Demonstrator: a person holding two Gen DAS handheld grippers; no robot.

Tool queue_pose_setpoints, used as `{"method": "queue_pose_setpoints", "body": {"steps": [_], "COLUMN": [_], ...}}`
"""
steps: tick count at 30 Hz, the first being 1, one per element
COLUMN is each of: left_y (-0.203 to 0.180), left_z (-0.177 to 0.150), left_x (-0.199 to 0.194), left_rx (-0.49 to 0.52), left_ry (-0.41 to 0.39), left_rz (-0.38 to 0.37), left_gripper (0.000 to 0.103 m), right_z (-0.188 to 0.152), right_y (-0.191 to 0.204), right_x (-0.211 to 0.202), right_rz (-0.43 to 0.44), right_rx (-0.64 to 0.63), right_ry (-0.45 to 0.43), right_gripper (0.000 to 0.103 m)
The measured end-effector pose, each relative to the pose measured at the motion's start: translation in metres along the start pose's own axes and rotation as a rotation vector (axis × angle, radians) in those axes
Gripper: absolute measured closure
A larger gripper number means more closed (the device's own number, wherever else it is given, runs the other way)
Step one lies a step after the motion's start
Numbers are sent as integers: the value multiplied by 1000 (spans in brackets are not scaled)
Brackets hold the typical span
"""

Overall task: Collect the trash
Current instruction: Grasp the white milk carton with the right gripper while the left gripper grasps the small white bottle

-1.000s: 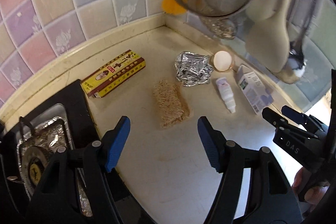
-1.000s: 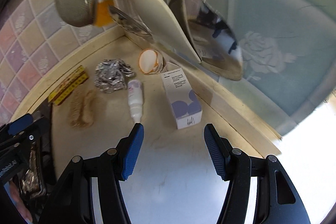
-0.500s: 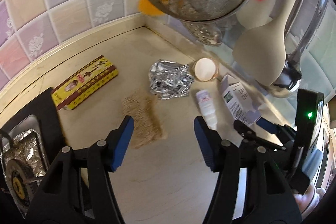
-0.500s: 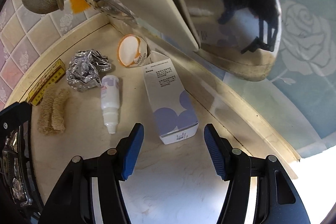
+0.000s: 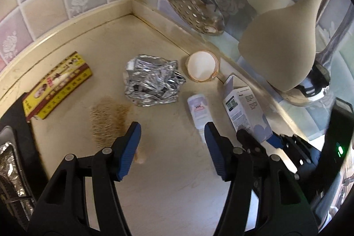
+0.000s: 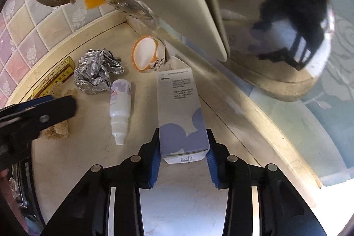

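Carton [image 6: 181, 103] sat near desk [image 6: 194, 202] corner; your right gripper [image 6: 183, 156] fingers had just closed onto it; left gripper [image 5: 172, 147] fingers stood apart, empty.

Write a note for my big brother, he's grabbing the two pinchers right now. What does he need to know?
Right gripper: its jaws have just been closing and now pinch the near end of the white and purple carton, which looks to be lying on the counter still.
Left gripper: open, holding nothing, above the counter between the brown scrubber and the small white bottle.
Not yet picked up: crumpled foil, paper cake cup, yellow box, the bottle, the scrubber.
Done: nothing collected that I can see; no bin in view.
Next, probably: lift the carton, then take the bottle with the left.
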State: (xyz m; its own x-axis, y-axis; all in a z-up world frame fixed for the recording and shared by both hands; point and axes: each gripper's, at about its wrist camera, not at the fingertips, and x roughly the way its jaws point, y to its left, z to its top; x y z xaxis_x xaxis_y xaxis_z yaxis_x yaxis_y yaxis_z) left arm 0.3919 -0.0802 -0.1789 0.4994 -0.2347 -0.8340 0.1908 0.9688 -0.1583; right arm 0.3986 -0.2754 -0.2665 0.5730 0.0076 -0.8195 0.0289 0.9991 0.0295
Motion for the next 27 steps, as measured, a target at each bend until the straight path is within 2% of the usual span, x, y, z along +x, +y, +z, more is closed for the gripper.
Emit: {"method": "queue_pose_setpoints", "body": {"steps": [12,16,19,23,27], "left_y": [-27,-34,-41,-46,-50], "left_z": [13,16,16,16,8], "left_x": [47,62,66,64,54], "left_rx": [12,12,39,49,54], "left_ry": [58,70,48,32,10], "left_rz": [-7,13,49,70,93], "left_gripper": [46,59,64,82,82], "right_z": [-21,-26,-28,-29,-33], "right_y": [-7,-13,-16,-20,-22], "right_x": [-31,-40,-44,-50,-55], "right_rz": [-13,-15,-14,-10,-5], "right_rx": [58,63,68,71,68], "right_ry": [-13,-15,-17,-24,-26], "right_gripper": [68,68,68,68,68]}}
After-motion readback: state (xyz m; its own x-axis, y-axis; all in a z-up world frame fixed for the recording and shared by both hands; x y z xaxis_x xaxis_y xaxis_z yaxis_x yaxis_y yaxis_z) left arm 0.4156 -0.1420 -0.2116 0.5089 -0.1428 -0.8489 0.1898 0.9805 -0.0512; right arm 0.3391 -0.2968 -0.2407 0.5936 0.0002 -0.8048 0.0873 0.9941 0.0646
